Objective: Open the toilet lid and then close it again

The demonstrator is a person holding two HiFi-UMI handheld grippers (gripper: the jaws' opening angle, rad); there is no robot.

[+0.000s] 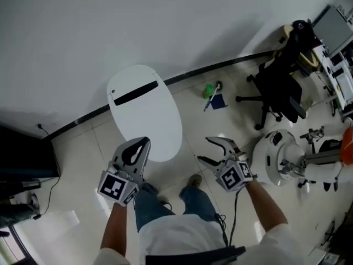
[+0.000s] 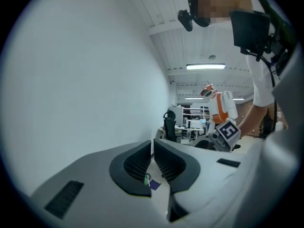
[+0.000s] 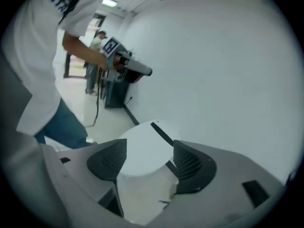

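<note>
1. Forearms reach in from the bottom of the head view, one on either side of my legs.
2. My left gripper (image 1: 144,143) points about level toward the toilet lid (image 1: 148,115). In the head view its tips lie over the lid's near edge. I cannot tell whether they touch it.
3. Its jaws are closed together, with barely a slit between the ribbed pads and nothing in it.
4. My right gripper (image 1: 205,149) hangs right of the toilet, over the floor tiles (image 1: 220,120). It is tilted downward and aimed across at the lid.
5. Its jaws stand wide apart and empty. The lid shows between them farther off, untouched.
6. The lid lies flat and down, a white oval by the white wall (image 1: 165,21), with a black strip (image 1: 135,93) across its far end.
</note>
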